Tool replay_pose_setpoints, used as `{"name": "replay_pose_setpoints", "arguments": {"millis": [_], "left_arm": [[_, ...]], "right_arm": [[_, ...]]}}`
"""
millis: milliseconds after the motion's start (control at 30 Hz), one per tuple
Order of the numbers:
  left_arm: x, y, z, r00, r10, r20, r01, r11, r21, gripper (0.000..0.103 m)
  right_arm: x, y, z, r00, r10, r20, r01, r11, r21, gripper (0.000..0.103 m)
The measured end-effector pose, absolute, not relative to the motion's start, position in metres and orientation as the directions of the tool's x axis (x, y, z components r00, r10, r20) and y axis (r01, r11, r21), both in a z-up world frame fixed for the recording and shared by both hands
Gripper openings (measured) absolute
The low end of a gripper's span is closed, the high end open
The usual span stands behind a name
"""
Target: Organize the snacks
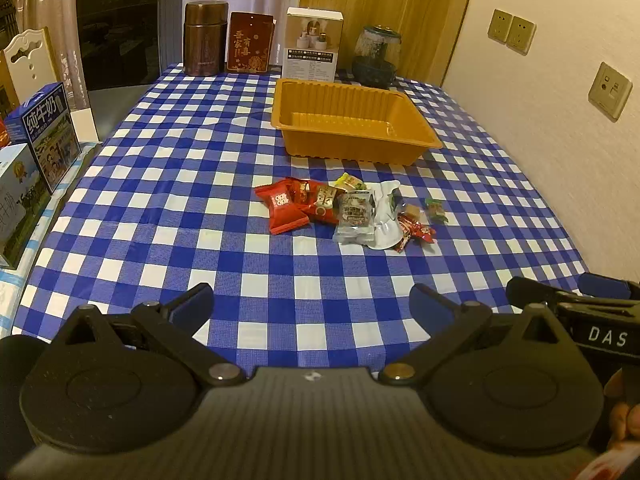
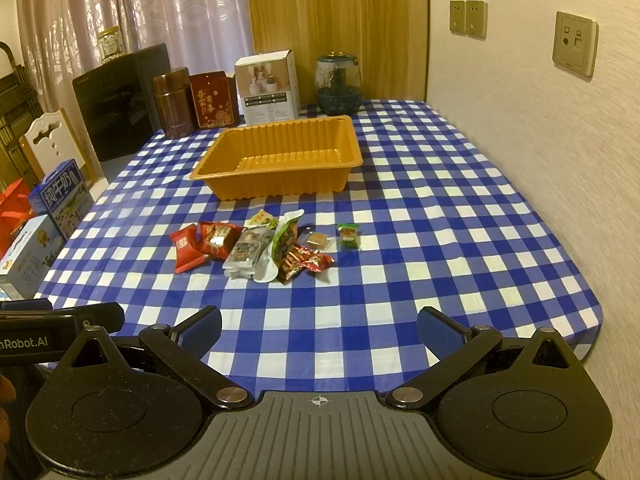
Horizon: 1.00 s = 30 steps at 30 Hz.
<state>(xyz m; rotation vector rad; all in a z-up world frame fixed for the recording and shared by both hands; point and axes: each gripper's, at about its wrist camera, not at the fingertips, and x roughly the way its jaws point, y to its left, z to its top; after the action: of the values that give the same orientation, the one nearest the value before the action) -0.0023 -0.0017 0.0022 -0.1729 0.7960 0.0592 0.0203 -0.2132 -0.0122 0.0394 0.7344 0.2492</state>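
A pile of small wrapped snacks (image 1: 348, 210) lies on the blue checked tablecloth (image 1: 180, 208), with a red packet (image 1: 285, 207) at its left and a green candy (image 1: 436, 210) apart at its right. Behind it stands an empty orange plastic tray (image 1: 424, 128). My left gripper (image 1: 312, 304) is open and empty, well short of the pile. In the right wrist view the pile (image 2: 256, 248), the green candy (image 2: 349, 235) and the tray (image 2: 348, 136) show too. My right gripper (image 2: 319, 330) is open and empty, near the table's front edge.
At the table's back stand a brown canister (image 1: 204, 40), a red box (image 1: 250, 42), a white carton (image 1: 312, 44) and a glass jar (image 1: 376, 56). A black appliance (image 1: 120, 32) and milk cartons (image 1: 44, 132) sit at the left. A wall (image 1: 560, 120) runs along the right.
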Motion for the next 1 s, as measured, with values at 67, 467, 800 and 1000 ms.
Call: {"name": "replay_pose_setpoints", "arguments": {"millis": [67, 467, 800, 1000], "left_arm": [[-0.0024, -0.0017, 0.0021, 0.699, -0.012, -0.715, -0.118, 0.984, -0.132, 0.103], [-0.0025, -0.0017, 0.0023, 0.699, -0.013, -0.715, -0.117, 0.984, -0.133, 0.103], [-0.0025, -0.0016, 0.0021, 0.699, -0.014, -0.715, -0.115, 0.985, -0.132, 0.103], [-0.0025, -0.002, 0.0018, 0.7, -0.016, -0.714, -0.111, 0.985, -0.131, 0.103]], "right_arm": [[0.0203, -0.2131, -0.0122, 0.714, 0.239, -0.658, -0.212, 0.97, 0.122, 0.103], [0.0205, -0.2133, -0.0129, 0.715, 0.239, -0.657, -0.21, 0.97, 0.124, 0.103], [0.0212, -0.2144, -0.0139, 0.715, 0.236, -0.659, -0.206, 0.971, 0.123, 0.103], [0.0212, -0.2145, -0.0137, 0.715, 0.236, -0.658, -0.206, 0.971, 0.124, 0.103]]}}
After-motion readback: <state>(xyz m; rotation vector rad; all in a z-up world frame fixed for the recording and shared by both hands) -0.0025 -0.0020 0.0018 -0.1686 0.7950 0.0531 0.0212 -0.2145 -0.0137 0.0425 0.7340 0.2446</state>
